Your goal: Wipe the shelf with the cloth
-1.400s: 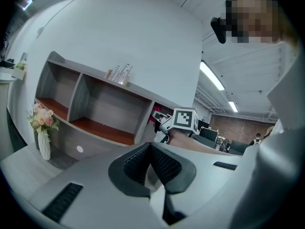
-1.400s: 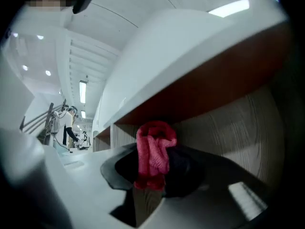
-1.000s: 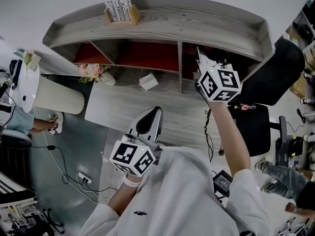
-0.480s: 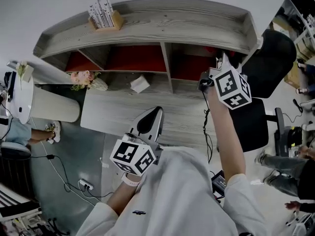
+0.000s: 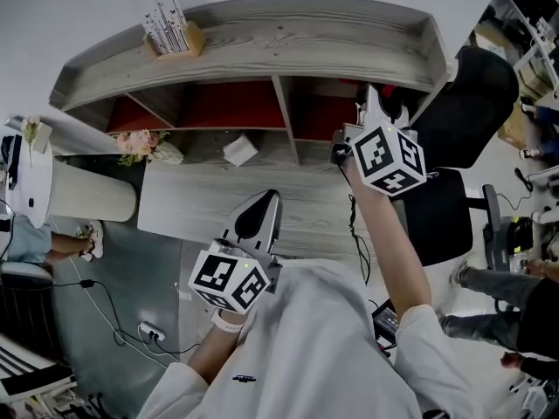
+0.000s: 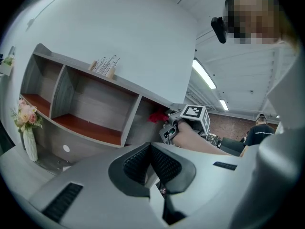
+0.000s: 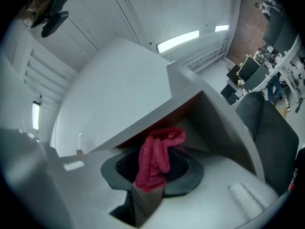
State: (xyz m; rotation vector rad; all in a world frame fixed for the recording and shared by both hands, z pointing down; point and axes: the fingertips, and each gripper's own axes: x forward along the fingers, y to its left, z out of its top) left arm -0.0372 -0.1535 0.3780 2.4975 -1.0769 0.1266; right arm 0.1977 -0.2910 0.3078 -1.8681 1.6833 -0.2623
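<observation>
The grey wooden shelf (image 5: 262,33) has red-floored compartments. My right gripper (image 5: 371,112) reaches into the right-hand compartment (image 5: 323,116). It is shut on a red cloth (image 7: 157,159) that is bunched between its pads and sticks out past them toward the compartment's back corner. From the left gripper view the red cloth (image 6: 156,117) shows just ahead of the right gripper (image 6: 167,130). My left gripper (image 5: 260,215) hangs low over the desk near my body, well away from the shelf. Its pads (image 6: 138,161) are pressed together with nothing between them.
A wooden holder of white sticks (image 5: 170,29) stands on the shelf top. A flower vase (image 5: 148,147) and a small white box (image 5: 238,151) sit on the grey desk (image 5: 201,203) below the shelf. A black chair (image 5: 472,103) is at the right, and a cable (image 5: 354,230) hangs near my right arm.
My right gripper with the cloth has slid to the right inside the right compartment, then a little back left. The left gripper has stayed in place.
</observation>
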